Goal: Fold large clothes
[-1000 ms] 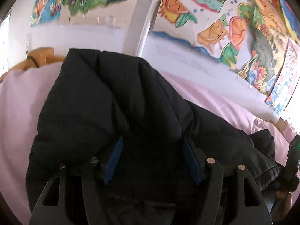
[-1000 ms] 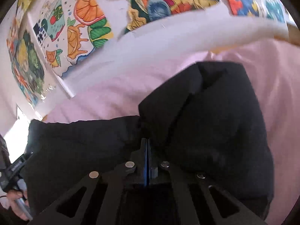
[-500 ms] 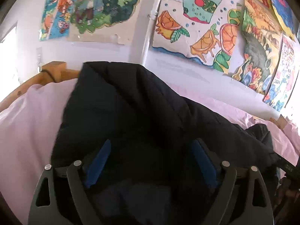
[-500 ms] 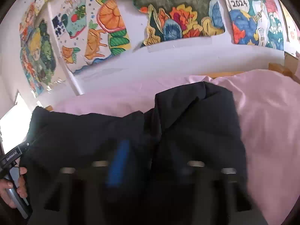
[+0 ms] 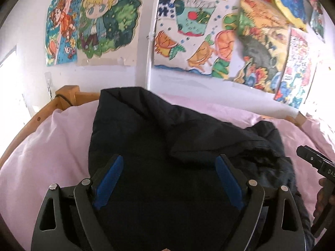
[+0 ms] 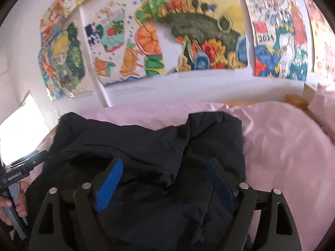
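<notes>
A black padded jacket (image 5: 167, 146) is seen bunched on the pink bed sheet (image 5: 48, 146), its near edge cut off below. The left gripper (image 5: 168, 179) is spread wide, gripping nothing; the right gripper (image 6: 165, 184) is opening, its pads clear of the cloth, one pad blurred.

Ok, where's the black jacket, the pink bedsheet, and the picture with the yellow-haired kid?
black jacket (image 5: 159, 146), left wrist view, middle of its folded top.
pink bedsheet (image 6: 282, 146), right wrist view, bare patch.
yellow-haired kid picture (image 5: 100, 14), left wrist view, the hair.
</notes>
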